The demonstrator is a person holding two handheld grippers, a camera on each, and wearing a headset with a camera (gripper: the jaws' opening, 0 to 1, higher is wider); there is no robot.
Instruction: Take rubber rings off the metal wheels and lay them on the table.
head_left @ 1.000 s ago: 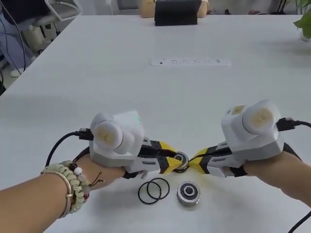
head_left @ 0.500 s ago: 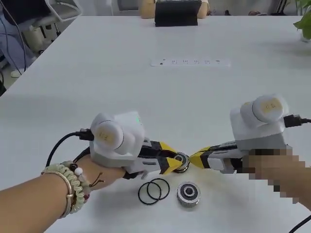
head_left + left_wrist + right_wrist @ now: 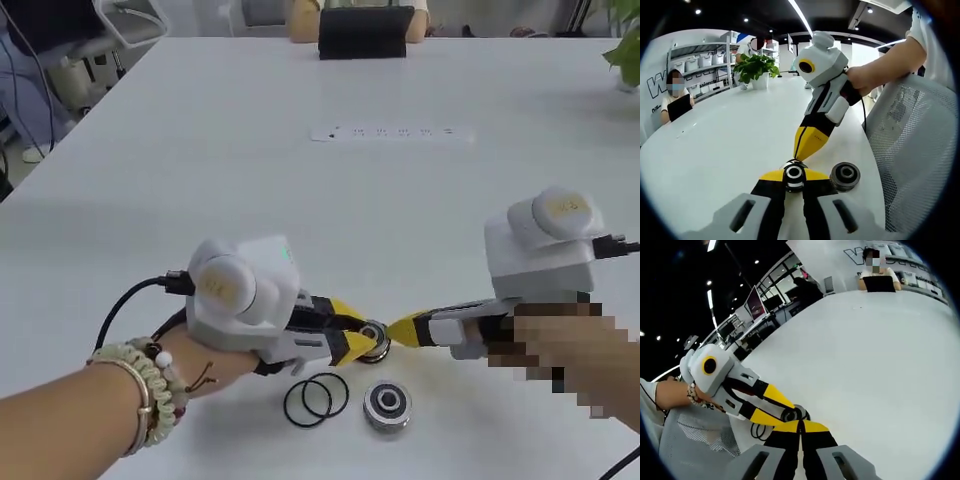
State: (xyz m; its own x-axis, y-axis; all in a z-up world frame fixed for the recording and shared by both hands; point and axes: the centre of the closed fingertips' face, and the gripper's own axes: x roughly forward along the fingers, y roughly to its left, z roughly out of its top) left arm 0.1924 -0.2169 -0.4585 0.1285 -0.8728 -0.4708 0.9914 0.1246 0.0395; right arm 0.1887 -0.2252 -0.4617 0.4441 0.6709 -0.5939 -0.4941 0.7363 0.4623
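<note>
While the left gripper (image 3: 358, 340) clamps a metal wheel (image 3: 374, 337), the right gripper (image 3: 398, 328), jaws pressed together, meets its rim, perhaps pinching rubber; two rubber rings (image 3: 316, 397) and a second wheel (image 3: 387, 404) lie just beside the left gripper.

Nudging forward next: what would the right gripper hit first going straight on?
Probably the metal wheel clamped in the left gripper, just ahead of the right gripper and its closed tips.
</note>
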